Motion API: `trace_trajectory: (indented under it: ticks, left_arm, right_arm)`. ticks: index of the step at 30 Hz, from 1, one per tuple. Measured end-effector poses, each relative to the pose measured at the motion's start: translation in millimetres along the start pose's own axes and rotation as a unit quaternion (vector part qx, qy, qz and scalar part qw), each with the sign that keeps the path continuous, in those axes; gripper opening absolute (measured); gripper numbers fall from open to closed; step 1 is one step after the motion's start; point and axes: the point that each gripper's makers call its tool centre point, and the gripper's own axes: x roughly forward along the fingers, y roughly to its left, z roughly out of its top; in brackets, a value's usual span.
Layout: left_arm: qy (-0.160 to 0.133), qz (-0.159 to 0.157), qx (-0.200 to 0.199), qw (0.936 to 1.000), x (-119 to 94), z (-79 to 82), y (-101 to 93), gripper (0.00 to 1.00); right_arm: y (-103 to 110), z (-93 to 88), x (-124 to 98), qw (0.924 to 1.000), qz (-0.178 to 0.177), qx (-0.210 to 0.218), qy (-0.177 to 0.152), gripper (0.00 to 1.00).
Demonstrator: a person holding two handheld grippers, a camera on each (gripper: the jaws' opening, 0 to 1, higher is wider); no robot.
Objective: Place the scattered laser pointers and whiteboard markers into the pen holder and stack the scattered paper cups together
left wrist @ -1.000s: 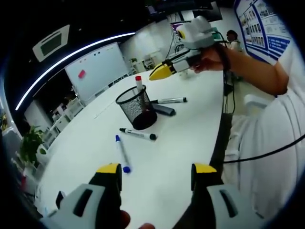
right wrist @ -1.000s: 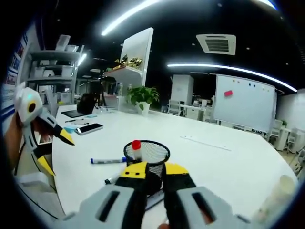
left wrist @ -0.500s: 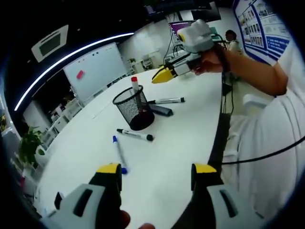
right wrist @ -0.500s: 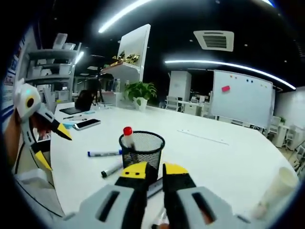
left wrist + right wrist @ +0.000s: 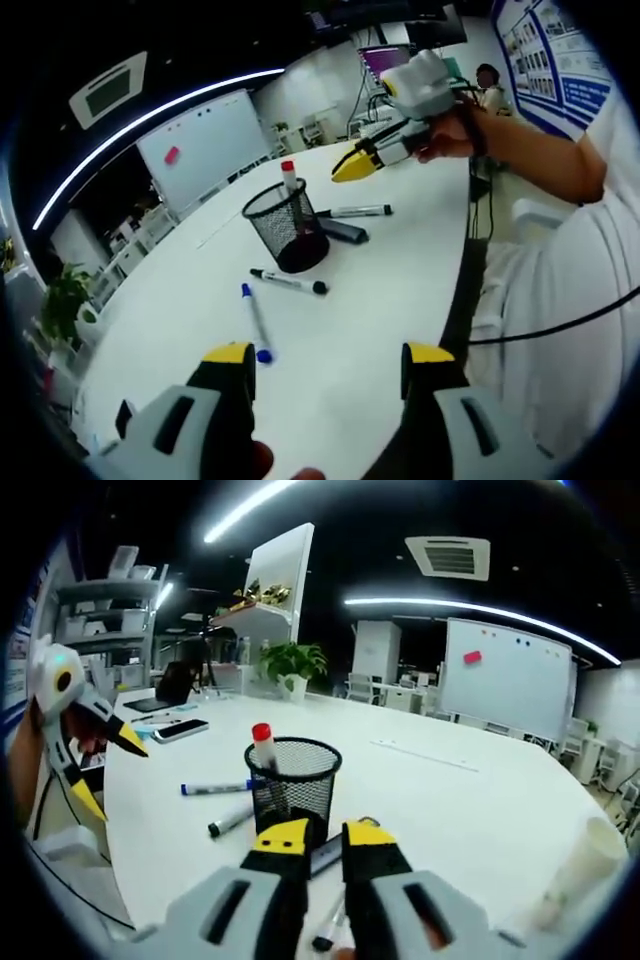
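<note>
Looking along your left hand-held gripper, you see its yellow-tipped jaws spread wide with nothing between them, above the smooth white bench. Ahead stands the black wire-mesh pen holder, a round cup with a red-capped marker upright inside. Beside its base lies a flat dark laser pointer; a black-capped marker and a blue-capped marker lie nearer you, and another marker lies beyond. Your right hand-held gripper hangs above the bench, jaws together.

In the right gripper view, your right hand-held gripper has its jaws nearly closed, a narrow gap, gripping nothing. The mesh pen holder sits just past them. A pale tapered paper cup lies tilted on the right.
</note>
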Motion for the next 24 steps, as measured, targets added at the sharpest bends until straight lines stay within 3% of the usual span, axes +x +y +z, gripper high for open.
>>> trace_trajectory:
  ticks: [24]
  left_arm:
    - [-0.002,0.004,-0.004,1.0000,-0.6,4.6,-6.2,0.59]
  right_arm:
    - [0.6,-24.7,-0.6,0.9995,0.005,0.002,0.032,0.15]
